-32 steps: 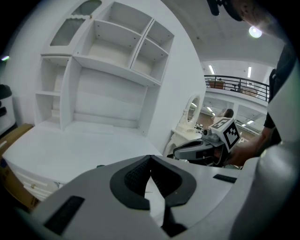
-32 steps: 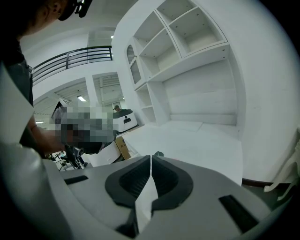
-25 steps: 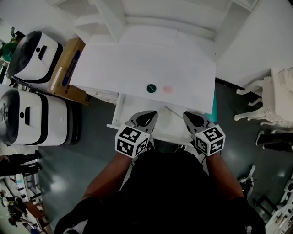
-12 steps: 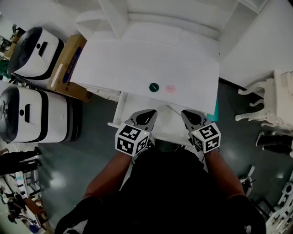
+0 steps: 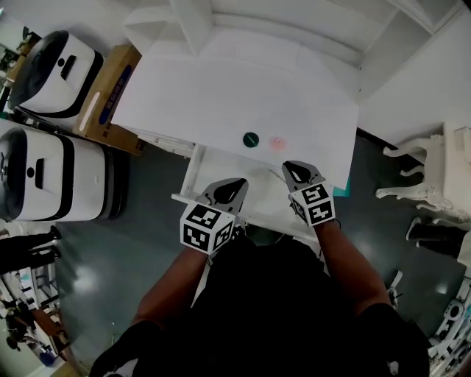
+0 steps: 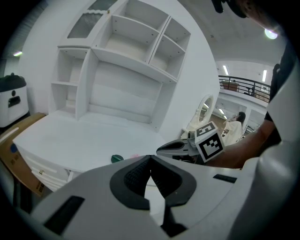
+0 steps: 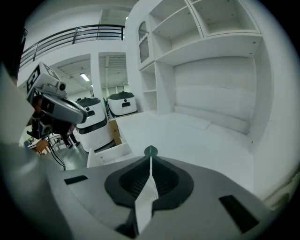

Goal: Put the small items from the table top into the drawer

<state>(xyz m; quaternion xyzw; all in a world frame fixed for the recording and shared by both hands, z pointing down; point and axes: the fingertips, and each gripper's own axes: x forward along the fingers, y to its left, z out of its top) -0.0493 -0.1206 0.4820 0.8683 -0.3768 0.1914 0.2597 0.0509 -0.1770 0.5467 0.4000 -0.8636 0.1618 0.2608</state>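
A small dark green round item [image 5: 251, 138] and a pale pink one [image 5: 277, 143] lie side by side near the front edge of the white desk top [image 5: 221, 96]. Below that edge a white drawer [image 5: 210, 173] stands pulled out. My left gripper [image 5: 234, 185] hangs shut over the drawer, nothing in it. My right gripper [image 5: 296, 167] is shut and empty too, its tip at the desk's front edge just right of the pink item. The left gripper view shows the green item [image 6: 116, 159] beyond the shut left gripper [image 6: 150, 158]. In the right gripper view the green item [image 7: 150, 151] sits just past the right gripper [image 7: 150, 159].
A white shelf unit [image 5: 243, 22] stands at the desk's back. Two white-and-black machines [image 5: 44, 177] and a cardboard box [image 5: 110, 92] are on the floor to the left. A white ornate chair [image 5: 434, 169] is at the right. Small drawers [image 5: 158, 140] sit under the desk's left.
My right gripper has moved forward and left, from over the drawer's right side up to the desk edge near the pink item. The left gripper has hardly moved.
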